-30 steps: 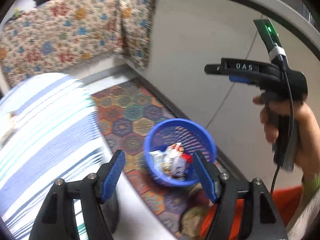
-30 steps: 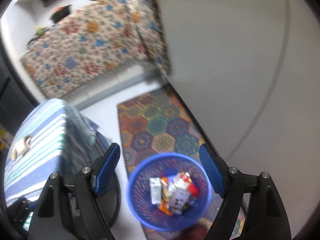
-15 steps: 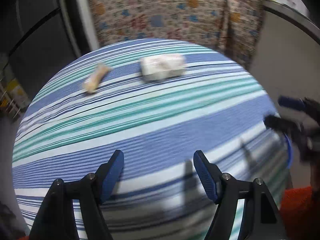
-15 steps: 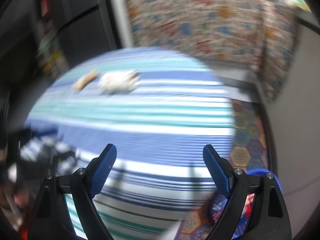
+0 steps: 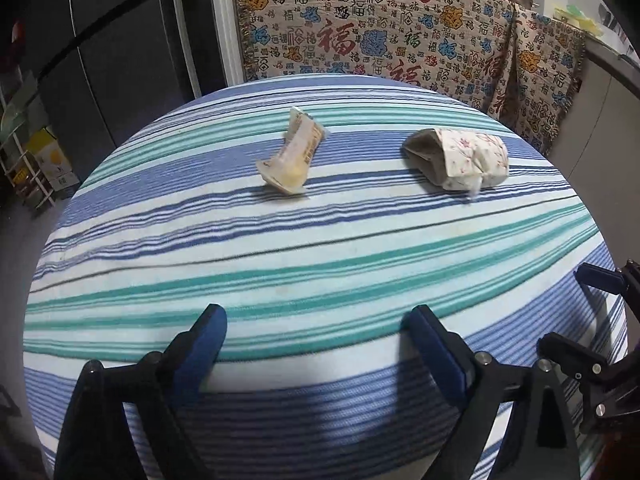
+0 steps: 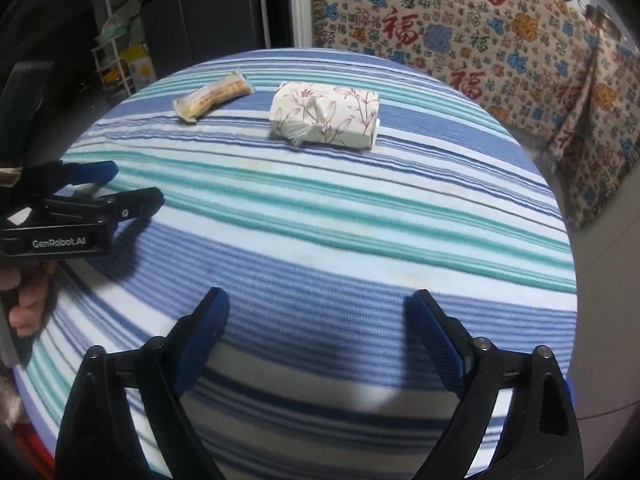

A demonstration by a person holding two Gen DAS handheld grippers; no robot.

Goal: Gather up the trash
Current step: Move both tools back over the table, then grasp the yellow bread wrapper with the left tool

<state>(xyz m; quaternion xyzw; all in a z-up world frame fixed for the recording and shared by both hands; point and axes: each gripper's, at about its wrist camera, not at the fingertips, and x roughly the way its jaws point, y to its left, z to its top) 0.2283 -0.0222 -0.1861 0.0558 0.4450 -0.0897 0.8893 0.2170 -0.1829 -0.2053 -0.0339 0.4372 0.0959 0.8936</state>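
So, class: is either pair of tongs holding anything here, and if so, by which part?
Nothing is held. The left tongs and right tongs are both opening over the striped tablecloth, with nothing between them.

1. My left gripper (image 5: 316,344) – black arms, deep blue pads (image 5: 204,344), bottom of the frame.
2. My right gripper (image 6: 318,332) has the same black frame and blue pads (image 6: 438,344).
3. The tablecloth (image 5: 320,248) under me is white with stripes of blue, teal and thin dark lines.
4. The snack wrapper (image 5: 294,156), upper middle, is cream and pale yellow with orange-brown print.
5. The tissue pack (image 6: 324,114) is white with thin red flower sprigs.
6. The hanging blanket (image 5: 380,28), across the top, is beige – strewn with red, blue, green and orange characters.
7. The cabinet (image 5: 100,48) at upper left is dark grey, nearly black.
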